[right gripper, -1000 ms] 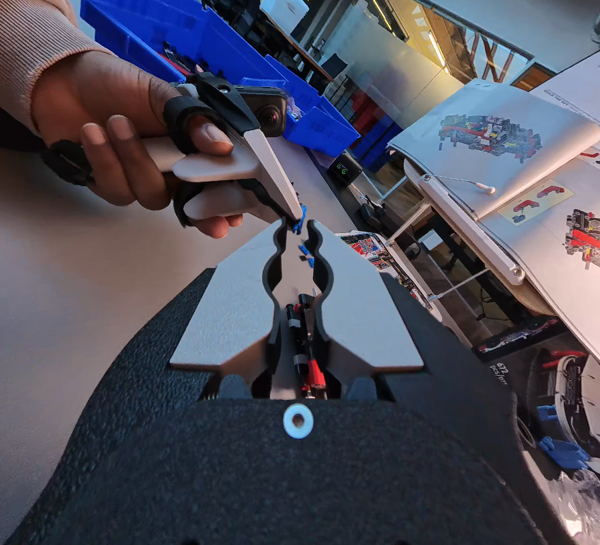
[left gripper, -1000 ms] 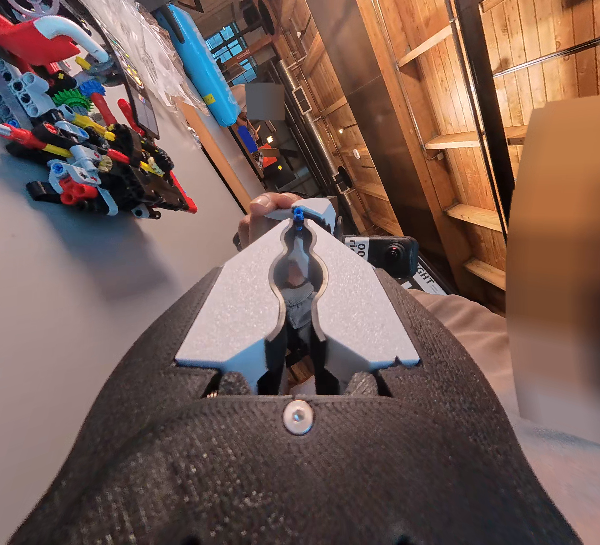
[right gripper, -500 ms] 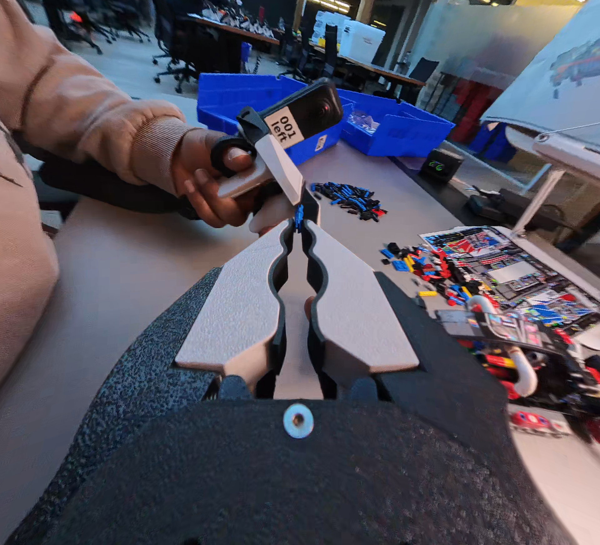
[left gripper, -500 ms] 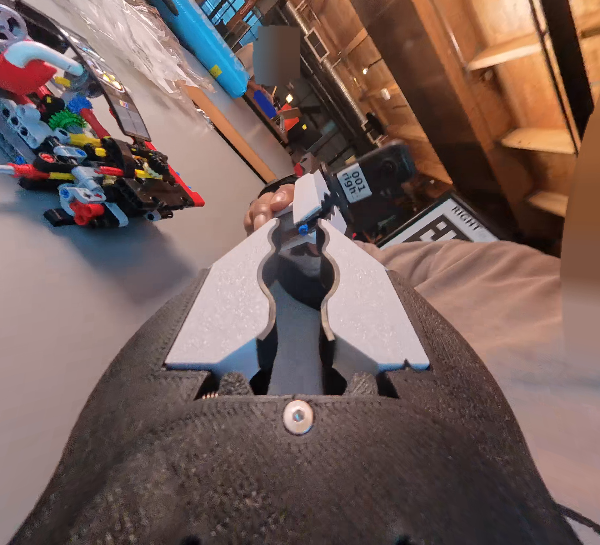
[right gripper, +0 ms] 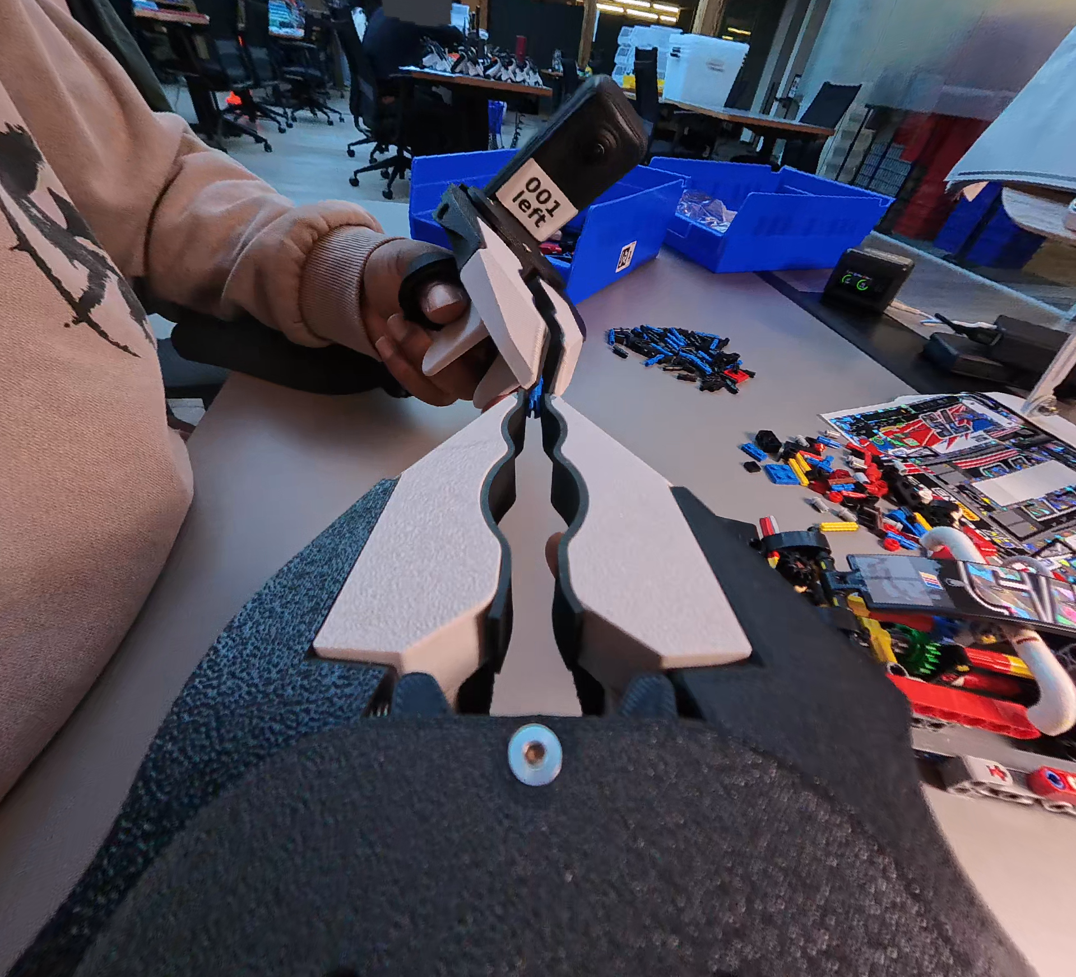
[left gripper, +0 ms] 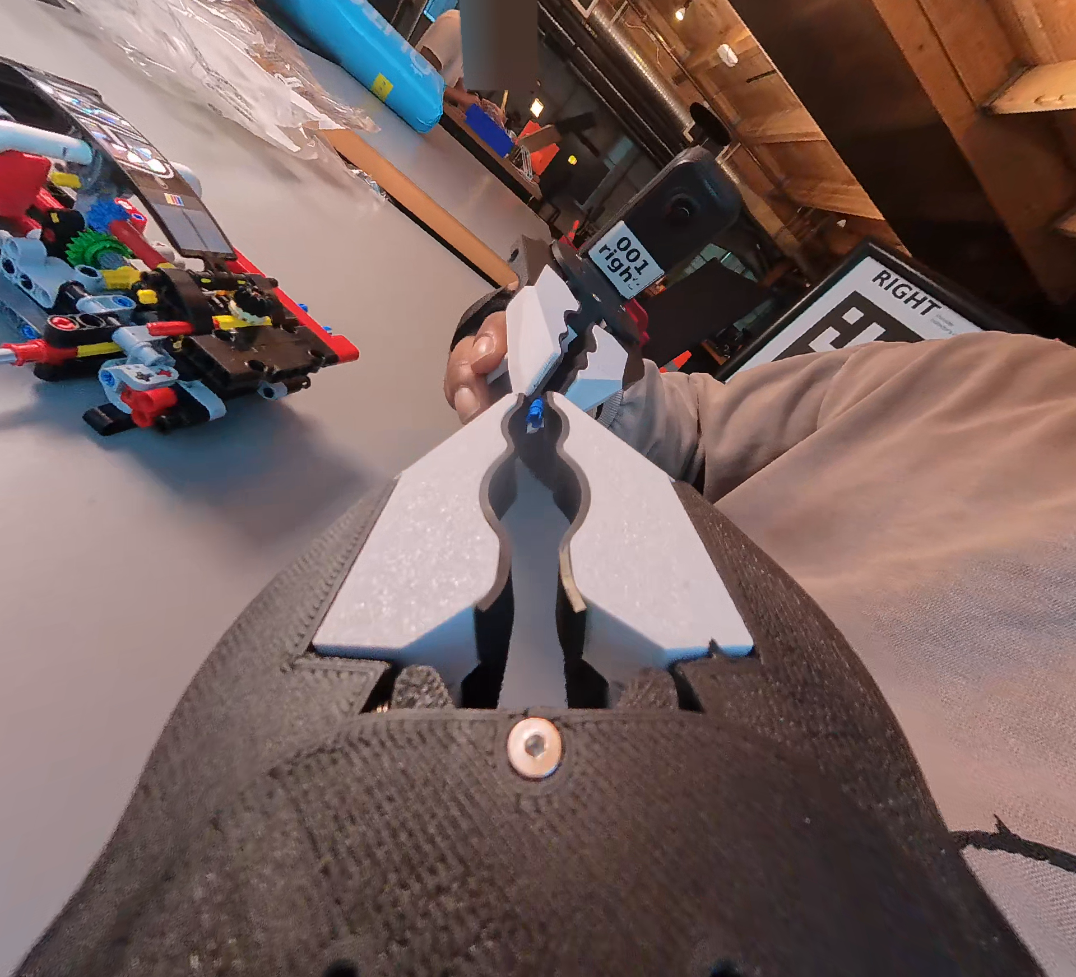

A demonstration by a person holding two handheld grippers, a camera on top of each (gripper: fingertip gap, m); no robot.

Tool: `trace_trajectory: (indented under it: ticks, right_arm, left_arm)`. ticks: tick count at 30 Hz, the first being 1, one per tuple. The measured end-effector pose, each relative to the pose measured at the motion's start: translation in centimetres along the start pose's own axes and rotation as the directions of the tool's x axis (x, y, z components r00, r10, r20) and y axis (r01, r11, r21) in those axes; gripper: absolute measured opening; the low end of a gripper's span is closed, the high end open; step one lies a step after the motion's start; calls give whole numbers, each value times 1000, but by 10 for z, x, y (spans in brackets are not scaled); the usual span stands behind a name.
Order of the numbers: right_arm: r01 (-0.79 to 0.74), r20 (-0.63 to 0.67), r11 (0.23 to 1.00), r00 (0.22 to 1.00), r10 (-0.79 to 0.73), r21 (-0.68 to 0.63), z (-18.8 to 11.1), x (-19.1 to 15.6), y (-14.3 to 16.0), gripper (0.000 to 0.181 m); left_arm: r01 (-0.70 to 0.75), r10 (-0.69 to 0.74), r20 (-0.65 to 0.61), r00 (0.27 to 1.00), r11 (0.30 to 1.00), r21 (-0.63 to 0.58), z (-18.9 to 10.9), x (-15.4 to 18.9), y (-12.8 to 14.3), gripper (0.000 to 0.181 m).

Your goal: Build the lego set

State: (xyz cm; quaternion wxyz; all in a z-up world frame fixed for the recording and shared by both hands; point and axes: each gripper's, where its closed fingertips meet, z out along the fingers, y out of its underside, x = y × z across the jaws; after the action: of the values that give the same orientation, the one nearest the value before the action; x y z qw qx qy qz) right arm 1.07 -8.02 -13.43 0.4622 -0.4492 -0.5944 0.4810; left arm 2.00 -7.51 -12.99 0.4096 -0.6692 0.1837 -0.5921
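the left gripper point(left gripper: 534, 406) and the right gripper point(right gripper: 534, 401) meet tip to tip above the bench point(left gripper: 174, 512), well clear of its surface. a small blue pin point(left gripper: 534, 413) sits at the very tips of the left gripper, whose jaws are drawn nearly together and pinch it. in the right wrist view the same blue pin point(right gripper: 533, 396) shows between the tips of the right gripper, which are also drawn close around it; the left gripper comes down onto it from above and to the left (whether both hold it firmly or only one bears it, i cannot tell).

a hand point(right gripper: 419, 332) in a tan sleeve holds the left gripper's handle, left of the right gripper's tips. a second hand point(left gripper: 474, 367) grips the right gripper's handle, just beyond the left gripper's tips.

the partly built lego car point(left gripper: 151, 320), red, black and yellow with a green gear, lies on the bench well to the left of the left gripper. seen from the right gripper it lies to the right, with loose lego pieces point(right gripper: 815, 477) beyond it and a heap of black and blue pins point(right gripper: 678, 346) farther ahead. blue bins point(right gripper: 774, 227) stand at the far side of the bench, ahead of the right gripper.
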Motion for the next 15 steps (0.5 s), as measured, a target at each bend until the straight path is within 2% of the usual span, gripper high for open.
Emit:
trace_trajectory:
  ticks: [7,15]
  right_arm:
    - [18,-2,1000,1000,-18,1,-1,-1,1,2]
    - [50,6,999,999,-50,-18,-2,-4,2,2]
  left_arm:
    - [137,-136,-68,988,990,18,1,-1,3,2]
    - [183,-182,-86,980,983,3,2,-1,7,2]
